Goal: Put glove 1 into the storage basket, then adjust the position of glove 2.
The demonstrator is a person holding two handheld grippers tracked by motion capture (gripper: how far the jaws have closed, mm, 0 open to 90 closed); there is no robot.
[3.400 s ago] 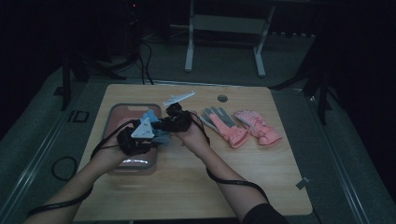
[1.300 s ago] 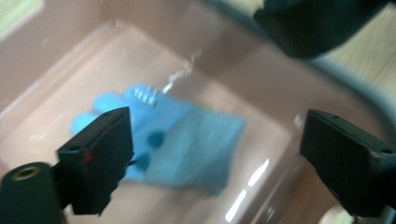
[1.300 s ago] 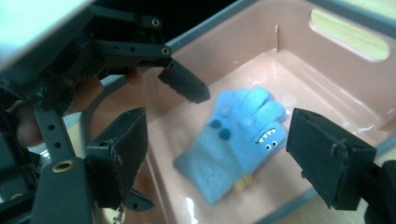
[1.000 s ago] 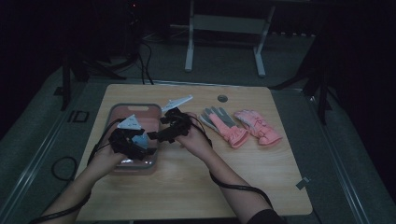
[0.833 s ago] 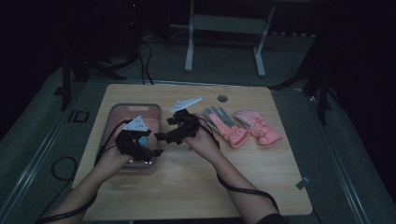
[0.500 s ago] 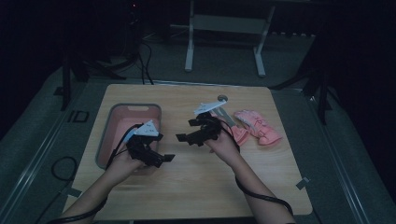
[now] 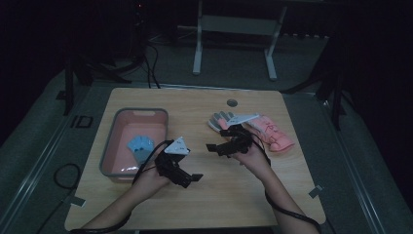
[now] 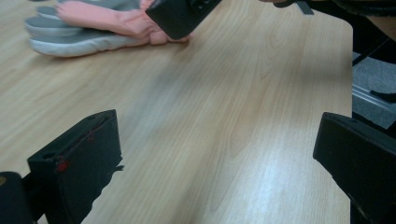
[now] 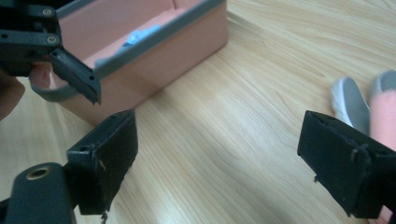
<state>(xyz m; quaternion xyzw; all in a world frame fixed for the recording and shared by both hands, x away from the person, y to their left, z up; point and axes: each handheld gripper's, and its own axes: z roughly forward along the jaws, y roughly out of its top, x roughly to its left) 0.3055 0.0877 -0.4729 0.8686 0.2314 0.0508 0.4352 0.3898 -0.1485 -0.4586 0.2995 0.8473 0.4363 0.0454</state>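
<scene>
- One blue glove (image 7: pixel 140 145) already lies inside the pink bin (image 7: pixel 110 146), at about 9 o'clock from your left gripper (image 7: pixel 194 178).
- The pink and grey gloves (image 7: pixel 272 134) lie on the table (image 7: pixel 234 204), at about 2 o'clock from your right gripper (image 7: pixel 210 146), just beside your hand.
- Both grippers are empty. Their jaws have just been opening and stand wide apart, nothing between them.
- By my reading you're partway: one glove binned, the pink pair left to pick up and carry over to the bin.

A wooden table (image 7: pixel 253 195) with a round grommet (image 7: pixel 232 103).
</scene>
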